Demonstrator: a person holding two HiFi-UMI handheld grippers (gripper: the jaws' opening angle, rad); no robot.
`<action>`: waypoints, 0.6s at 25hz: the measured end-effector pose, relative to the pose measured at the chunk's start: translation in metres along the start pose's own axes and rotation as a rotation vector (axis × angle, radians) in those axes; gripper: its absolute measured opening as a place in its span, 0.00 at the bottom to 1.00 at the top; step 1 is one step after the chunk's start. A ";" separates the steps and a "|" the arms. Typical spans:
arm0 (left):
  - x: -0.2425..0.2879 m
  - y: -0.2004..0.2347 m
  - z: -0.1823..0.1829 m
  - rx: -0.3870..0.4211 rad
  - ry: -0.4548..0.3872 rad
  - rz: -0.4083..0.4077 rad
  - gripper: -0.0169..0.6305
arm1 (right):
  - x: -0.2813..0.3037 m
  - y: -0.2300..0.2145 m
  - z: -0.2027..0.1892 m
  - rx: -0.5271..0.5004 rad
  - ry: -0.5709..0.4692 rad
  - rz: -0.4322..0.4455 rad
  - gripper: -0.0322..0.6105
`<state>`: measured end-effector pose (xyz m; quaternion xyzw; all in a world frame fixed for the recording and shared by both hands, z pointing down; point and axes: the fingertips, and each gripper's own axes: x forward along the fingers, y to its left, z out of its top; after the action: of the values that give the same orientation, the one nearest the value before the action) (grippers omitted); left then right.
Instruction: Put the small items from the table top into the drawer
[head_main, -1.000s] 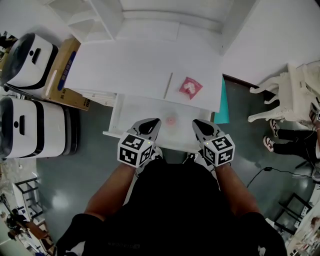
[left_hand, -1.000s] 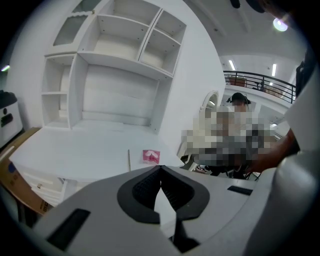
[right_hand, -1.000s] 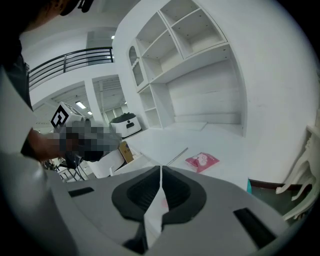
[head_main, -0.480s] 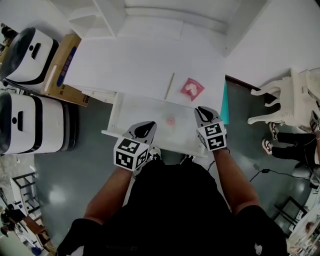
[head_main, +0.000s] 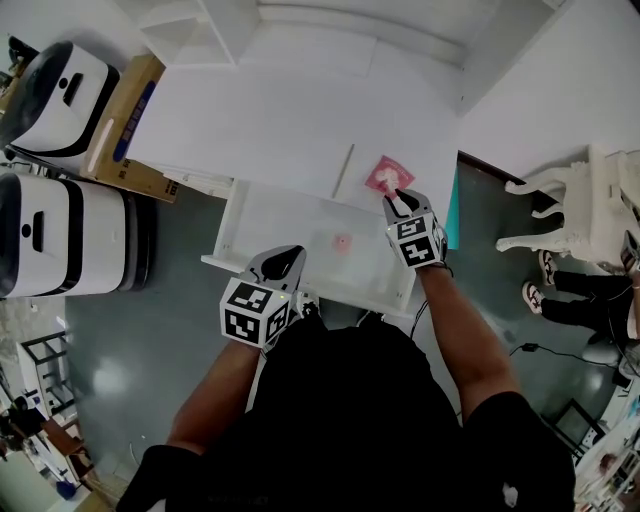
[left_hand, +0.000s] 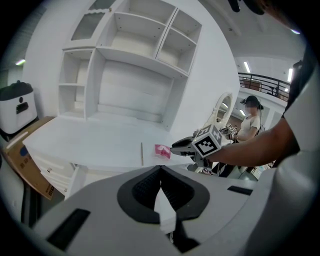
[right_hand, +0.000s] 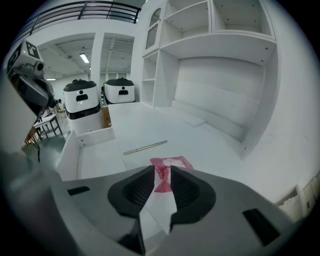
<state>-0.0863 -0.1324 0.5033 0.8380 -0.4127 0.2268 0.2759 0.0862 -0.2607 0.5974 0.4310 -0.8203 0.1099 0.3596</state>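
A pink packet (head_main: 385, 175) lies on the white desk top (head_main: 270, 120), with a thin stick (head_main: 343, 170) just left of it. Below them the drawer (head_main: 280, 215) stands pulled out, and a small pink item (head_main: 343, 242) rests inside it. My right gripper (head_main: 398, 196) reaches over the drawer to the packet's near edge. Its jaws are narrowly open, and the packet (right_hand: 172, 162) shows in the gap at my right gripper (right_hand: 162, 170). My left gripper (head_main: 290, 252) hovers at the drawer's front edge. Seen close in its own view, my left gripper (left_hand: 160, 169) is shut and holds nothing.
Two white machines (head_main: 55, 110) (head_main: 60, 235) and a cardboard box (head_main: 130, 140) stand left of the desk. A white chair (head_main: 570, 200) and a person's legs (head_main: 575, 290) are at the right. Open shelves (left_hand: 130, 65) rise at the desk's back.
My right gripper has moved forward from the drawer's front, across the drawer, to the pink packet. My left gripper has drawn back a little toward the drawer's front edge.
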 end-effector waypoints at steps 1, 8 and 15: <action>0.000 0.001 0.000 -0.004 0.000 0.004 0.04 | 0.007 -0.003 0.000 -0.018 0.014 -0.005 0.19; -0.003 0.009 -0.003 -0.026 0.002 0.027 0.04 | 0.046 -0.009 -0.016 -0.103 0.121 -0.004 0.19; -0.005 0.012 -0.004 -0.036 0.003 0.034 0.04 | 0.049 -0.009 -0.019 -0.085 0.139 -0.001 0.17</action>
<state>-0.0991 -0.1331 0.5065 0.8254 -0.4306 0.2251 0.2873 0.0848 -0.2880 0.6438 0.4071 -0.7971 0.1044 0.4337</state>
